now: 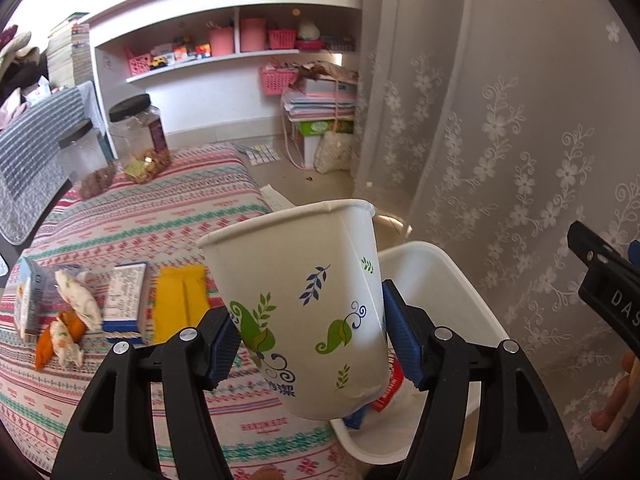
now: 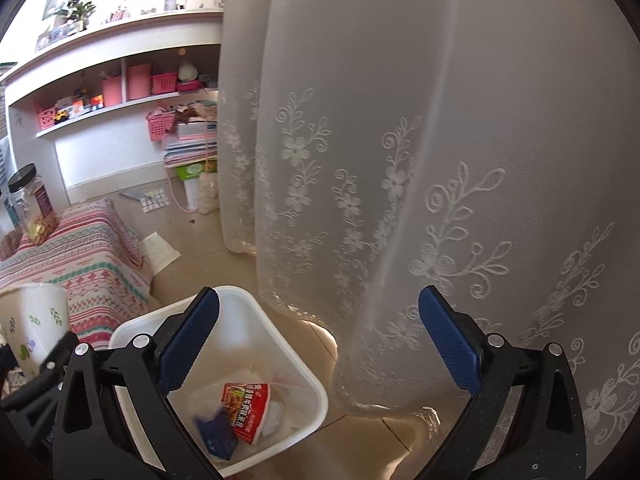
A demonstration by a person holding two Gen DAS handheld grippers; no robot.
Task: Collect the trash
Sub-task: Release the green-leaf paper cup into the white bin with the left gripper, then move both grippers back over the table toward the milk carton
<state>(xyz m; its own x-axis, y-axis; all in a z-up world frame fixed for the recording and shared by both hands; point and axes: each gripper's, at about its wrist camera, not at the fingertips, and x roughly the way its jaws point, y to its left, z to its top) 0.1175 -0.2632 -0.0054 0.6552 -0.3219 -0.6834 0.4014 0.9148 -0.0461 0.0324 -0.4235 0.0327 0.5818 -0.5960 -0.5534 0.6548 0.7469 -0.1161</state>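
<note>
A white paper cup (image 1: 304, 312) with green and blue leaf prints is tilted between my left gripper's blue pads; my left gripper (image 1: 308, 320) is shut on it. The cup hangs by the table's edge, partly over a white trash bin (image 1: 440, 256) on the floor. In the right wrist view the cup (image 2: 36, 320) shows at the far left. My right gripper (image 2: 320, 300) stands open and empty above the bin (image 2: 240, 292). Inside the bin lie a red packet (image 2: 246, 404) and a blue wrapper (image 2: 216, 432). On the table remain a yellow packet (image 1: 182, 300), a small box (image 1: 124, 300) and several wrappers (image 1: 76, 304).
The table wears a striped patterned cloth (image 1: 160, 216), with a plastic jar (image 1: 140, 132) at its far end. A lace curtain (image 2: 400, 160) hangs just right of the bin. Sheets of paper (image 2: 160, 250) lie on the tiled floor, and pink-basket shelves (image 1: 240, 48) stand behind.
</note>
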